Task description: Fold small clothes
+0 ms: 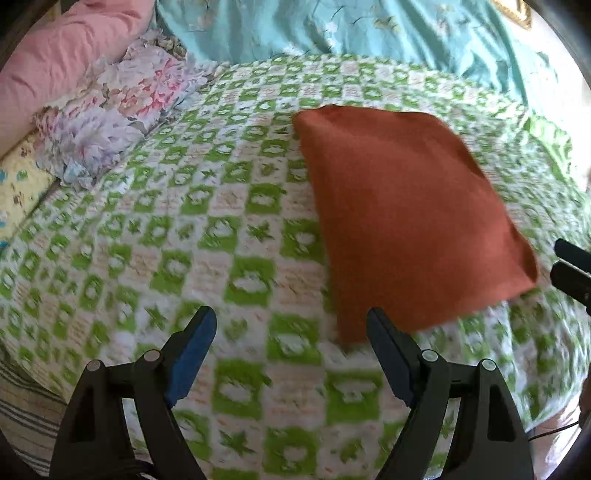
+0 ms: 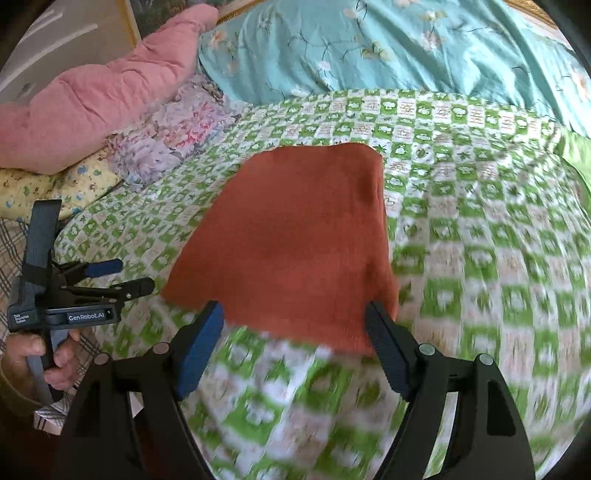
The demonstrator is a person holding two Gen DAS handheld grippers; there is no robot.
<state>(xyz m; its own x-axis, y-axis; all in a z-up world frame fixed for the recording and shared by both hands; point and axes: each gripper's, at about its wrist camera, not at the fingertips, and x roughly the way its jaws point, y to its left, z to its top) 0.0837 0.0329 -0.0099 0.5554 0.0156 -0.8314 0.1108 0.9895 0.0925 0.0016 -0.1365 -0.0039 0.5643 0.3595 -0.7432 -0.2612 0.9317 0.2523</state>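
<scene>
Green-checked bedspread (image 1: 184,229) under rust cloth (image 1: 399,206)

A bed fills both views, spread with a green-and-white checked quilt (image 2: 480,229). Beyond the quilt lies a teal floral duvet (image 2: 388,48). Left of the quilt a pink pillow (image 2: 96,107) is heaped on a ruffled floral cloth (image 2: 173,136), with a yellow printed pillow (image 2: 55,184) below them. A gold frame (image 2: 131,22) stands behind the pink pillow. Striped fabric (image 1: 26,413) shows at the quilt's near left edge. Daylight is soft and even.
</scene>
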